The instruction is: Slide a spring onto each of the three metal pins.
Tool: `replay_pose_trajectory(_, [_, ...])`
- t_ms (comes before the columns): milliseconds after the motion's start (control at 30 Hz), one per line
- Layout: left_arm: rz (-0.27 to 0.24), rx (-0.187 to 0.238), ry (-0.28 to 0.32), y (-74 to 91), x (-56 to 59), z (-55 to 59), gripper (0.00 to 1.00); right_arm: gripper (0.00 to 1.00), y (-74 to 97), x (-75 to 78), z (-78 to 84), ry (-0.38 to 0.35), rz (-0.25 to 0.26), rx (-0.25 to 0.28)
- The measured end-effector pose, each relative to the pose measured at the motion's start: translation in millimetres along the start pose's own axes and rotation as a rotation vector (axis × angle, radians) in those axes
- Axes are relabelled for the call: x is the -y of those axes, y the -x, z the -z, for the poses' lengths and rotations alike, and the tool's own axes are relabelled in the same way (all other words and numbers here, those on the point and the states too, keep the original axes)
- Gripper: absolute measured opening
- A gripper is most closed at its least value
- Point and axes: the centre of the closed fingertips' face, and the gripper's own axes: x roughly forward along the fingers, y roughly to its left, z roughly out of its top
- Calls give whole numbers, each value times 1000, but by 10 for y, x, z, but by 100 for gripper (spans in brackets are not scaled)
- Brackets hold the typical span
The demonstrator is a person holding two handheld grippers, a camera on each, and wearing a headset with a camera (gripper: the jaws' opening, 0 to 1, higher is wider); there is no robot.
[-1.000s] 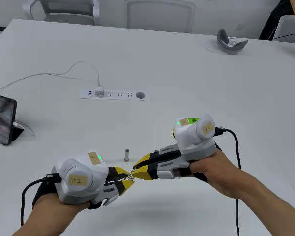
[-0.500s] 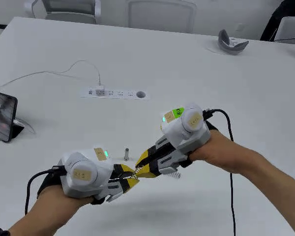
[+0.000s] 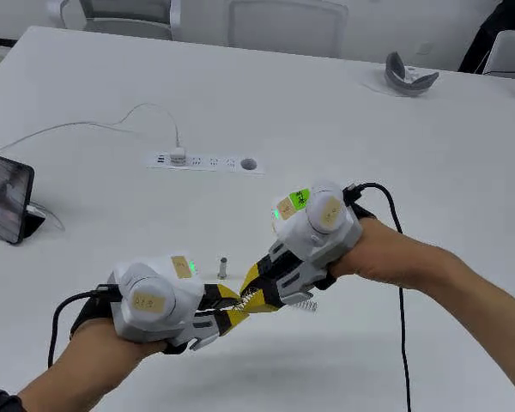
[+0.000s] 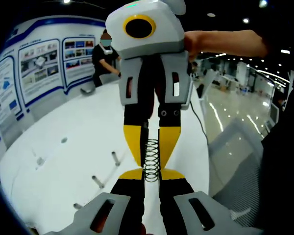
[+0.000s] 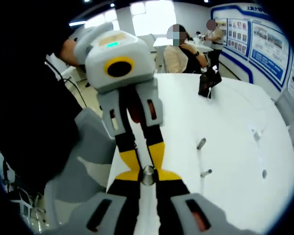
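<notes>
My left gripper [image 3: 232,307] and right gripper [image 3: 251,296] meet tip to tip low over the white table [image 3: 369,154]. Between them is a small metal spring [image 3: 240,300]. In the left gripper view the spring [image 4: 151,161] runs lengthwise from my own jaws [image 4: 151,175] up into the right gripper [image 4: 151,144], pinched by both. Seen from the right gripper view it is a small round metal end [image 5: 147,175] between my jaws [image 5: 147,177], with the left gripper [image 5: 143,156] opposite. One short pin [image 3: 222,268] stands upright just behind the tips. Further pins [image 4: 115,157] [image 5: 201,143] stand on the table.
A second spring [image 3: 305,305] lies on the table under the right gripper. A white power strip [image 3: 202,161] with a cable sits further back, a tablet [image 3: 4,197] at the left edge, and a grey curved object [image 3: 409,73] far right. A black cable [image 3: 401,292] trails from the right gripper.
The right gripper has swung left and tipped nose-down, uncovering the loose spring beneath it. The left gripper stayed nearly put, and the tips stayed together.
</notes>
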Motion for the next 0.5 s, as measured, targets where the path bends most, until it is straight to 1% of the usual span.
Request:
replay_pose_trajectory(33, [2,-9,-5,-3,7,15,9,13,0,-4,1,-3,-4,0])
replay_pose_trajectory(67, [-1,-8,-15,-2,15,21,9,13,-1,-8,2,-4,-8,0])
replay_pose_trajectory(133, [-3,-6,-6,8,14,28,9,13,-4,-13,-3,-8,-10,6])
replay_pose_trajectory(267, [-11,0,9,21,-8,49,10,12,-23,4,-16,-14,4,26])
replay_pose_trajectory(333, [-16,-2,0,27,-10,66,10,12,-42,9,-15,-14,9,30])
replay_pose_trajectory(433, [-18,-3,-3,31,3,93,10,12,-67,1,-15,-17,7,26])
replay_pose_trajectory(500, [-28,-1,-3,36,-3,111,11,12,-82,6,-11,-19,10,28])
